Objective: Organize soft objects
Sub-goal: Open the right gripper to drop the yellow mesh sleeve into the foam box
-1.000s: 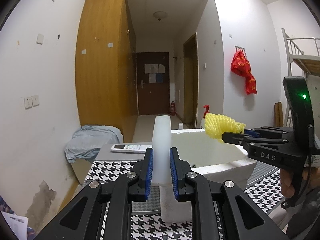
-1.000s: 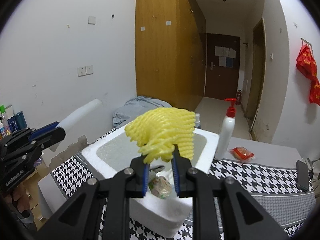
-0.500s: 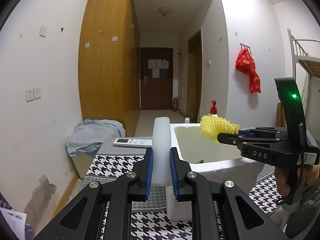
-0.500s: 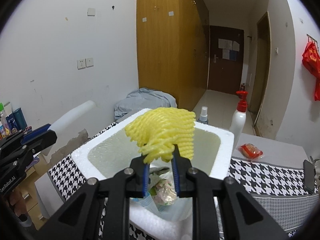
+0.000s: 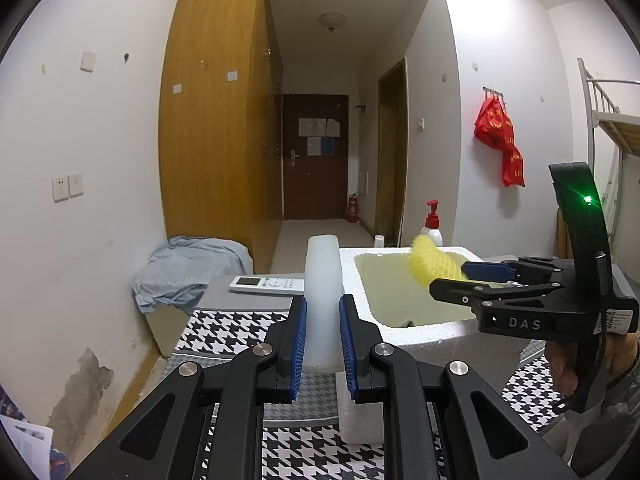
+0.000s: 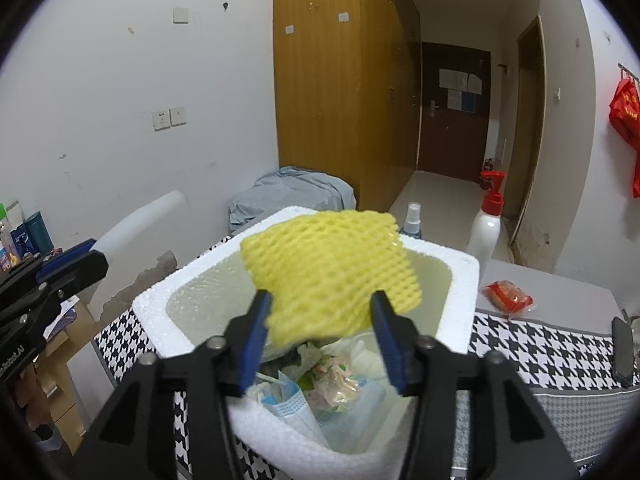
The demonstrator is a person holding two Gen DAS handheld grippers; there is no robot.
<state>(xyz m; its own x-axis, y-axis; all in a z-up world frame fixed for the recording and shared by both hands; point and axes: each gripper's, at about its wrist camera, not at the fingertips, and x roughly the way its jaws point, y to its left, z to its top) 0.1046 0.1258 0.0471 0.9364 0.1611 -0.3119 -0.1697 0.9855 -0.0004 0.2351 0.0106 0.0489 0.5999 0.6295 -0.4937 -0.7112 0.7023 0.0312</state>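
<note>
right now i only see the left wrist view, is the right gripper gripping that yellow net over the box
Observer: The right gripper has its jaws opening; the yellow foam net sits between them, above the white foam box.
Operator: whats inside the box below it
Observer: A blue face mask and crumpled wrappers lie at the near end.
Operator: anything past the box on the far side from me
Observer: A red packet lies on the grey tabletop beside the box.

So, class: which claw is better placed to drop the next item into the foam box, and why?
Left. Its claw already grips the white foam piece beside the foam box; the right claw is opening, with the yellow net between its fingers.
</note>
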